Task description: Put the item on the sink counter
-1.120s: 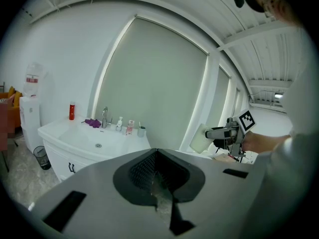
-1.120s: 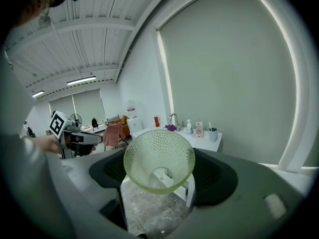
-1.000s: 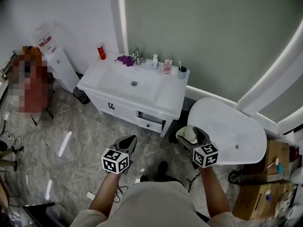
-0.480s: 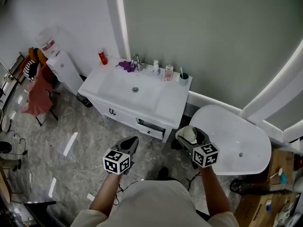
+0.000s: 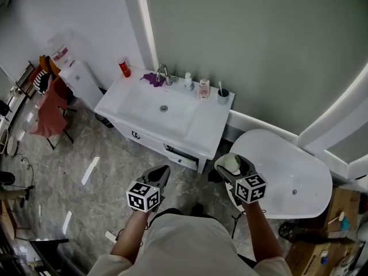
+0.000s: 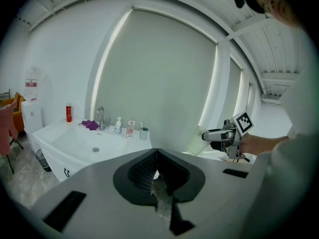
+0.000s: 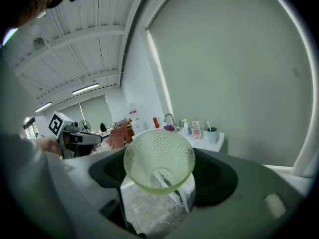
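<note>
Nearest the person, the right gripper [image 7: 160, 169] has its jaws closed narrowly on a pale green dimpled plastic cup [image 7: 159, 159]. The cup is held in the air, lying sideways with its open mouth turned back toward the gripper body and its base pointing forward. Beside it, well apart, the left gripper [image 6: 157, 158] has its jaws pressed together.

Both grippers hang over the grey marbled floor [image 5: 95, 180], and an open stretch of it runs from them to the front edge of the white sink counter [image 5: 202, 119]. A white oval bathtub [image 5: 290, 163] lies just right of the right gripper, with its rim near the counter's right end.

The counter's sunken basin [image 5: 154, 105] shows only its drain, and the flat strip to its right is bare white.

Along the counter's back edge, against the wall, stand:
- a red bottle [image 5: 124, 69]
- a purple cloth [image 5: 153, 78]
- a chrome tap [image 5: 165, 73]
- a white pump bottle [image 5: 188, 83]
- a pink carton [image 5: 204, 88]
- a teal tumbler [image 5: 223, 96] with a toothbrush standing in it

A white water dispenser [image 5: 77, 78] stands left of the counter.
</note>
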